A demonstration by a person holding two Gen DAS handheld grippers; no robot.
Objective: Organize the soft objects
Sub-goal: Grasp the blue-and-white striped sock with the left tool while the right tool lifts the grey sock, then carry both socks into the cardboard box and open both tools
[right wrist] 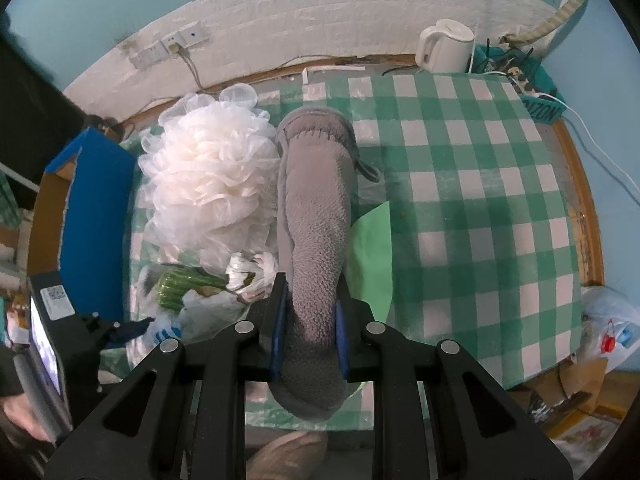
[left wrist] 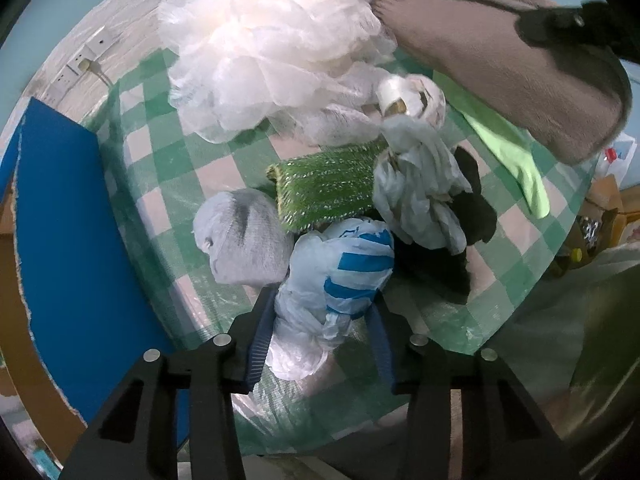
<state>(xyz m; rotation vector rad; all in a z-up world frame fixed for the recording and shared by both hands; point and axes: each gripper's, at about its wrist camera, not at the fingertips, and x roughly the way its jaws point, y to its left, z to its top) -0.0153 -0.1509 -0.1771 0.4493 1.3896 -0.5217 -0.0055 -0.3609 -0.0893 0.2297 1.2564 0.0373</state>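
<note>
My left gripper [left wrist: 322, 298] points down over a pile on the green checked tablecloth [left wrist: 152, 168], shut on a white plastic bag with blue stripes [left wrist: 340, 272]. Beside that bag lie a grey-white balled cloth [left wrist: 244, 236], a glittery green scouring sponge [left wrist: 324, 186], a knotted white bag [left wrist: 416, 184] and black cloth [left wrist: 476, 204]. A white mesh bath puff [left wrist: 272, 40] sits behind them. My right gripper [right wrist: 312, 284] is shut on a grey plush slipper [right wrist: 316, 208], held lengthwise above the table; the slipper also shows in the left wrist view [left wrist: 500, 60].
A blue box [right wrist: 96, 208] stands along the table's left side. A light green cloth [right wrist: 372, 248] lies under the slipper. A white kettle [right wrist: 444, 46], cables and a teal basket [right wrist: 544, 108] crowd the back right corner. Bare checked tablecloth [right wrist: 480, 200] stretches to the right.
</note>
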